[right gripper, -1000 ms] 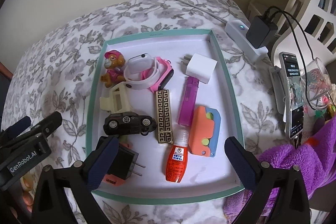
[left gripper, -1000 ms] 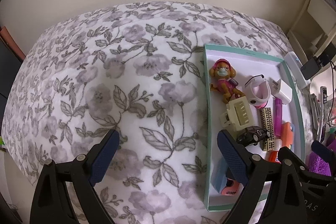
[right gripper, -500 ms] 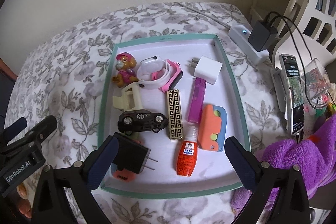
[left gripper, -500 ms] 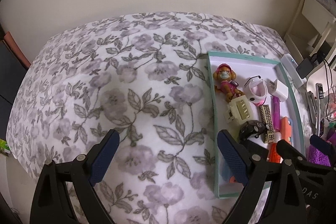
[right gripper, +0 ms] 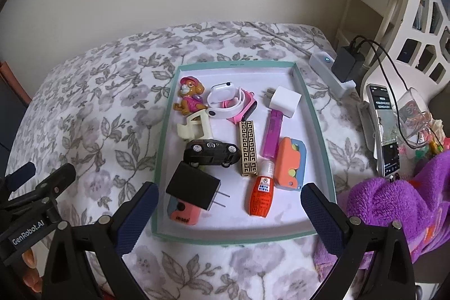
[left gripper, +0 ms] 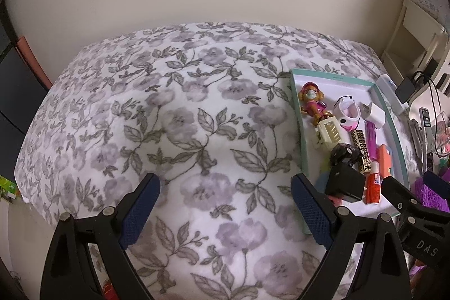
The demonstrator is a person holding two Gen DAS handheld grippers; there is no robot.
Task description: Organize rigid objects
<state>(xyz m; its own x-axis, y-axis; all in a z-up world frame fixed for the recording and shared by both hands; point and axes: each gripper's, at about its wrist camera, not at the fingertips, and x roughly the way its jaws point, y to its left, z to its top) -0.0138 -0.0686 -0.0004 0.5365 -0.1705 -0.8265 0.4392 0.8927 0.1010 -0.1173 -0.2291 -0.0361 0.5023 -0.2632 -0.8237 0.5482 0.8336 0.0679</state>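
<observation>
The shallow white tray with a teal rim (right gripper: 315,128) serves as the landmark. Well to its left lies open flowered bedspread (left gripper: 174,114), over which the left gripper (left gripper: 222,204) hangs with its jaws wide and nothing between them.

Inside the tray, from its left wall rightward: a pink-suited toy pup figure (right gripper: 189,99), a cream plastic hair claw (right gripper: 195,127), a black toy car (right gripper: 212,152), a black plug adapter (right gripper: 192,184) lying on a coral block (right gripper: 182,212), a white and pink watch (right gripper: 227,101), a gold patterned bar (right gripper: 248,148), an orange-red glue bottle (right gripper: 261,193), a purple lighter (right gripper: 271,131), a white charger cube (right gripper: 284,100) and an orange and blue case (right gripper: 289,163).

The right gripper (right gripper: 229,211) hangs just short of the tray's near rim, jaws wide and empty. The rigid things all lie gathered in the tray; this fits either a finished gathering or a sorting-out about to start, so no move is settled.

Room is generous left of the tray; right of it a phone (right gripper: 384,128), cables and a purple fleece (right gripper: 393,204) crowd close.
</observation>
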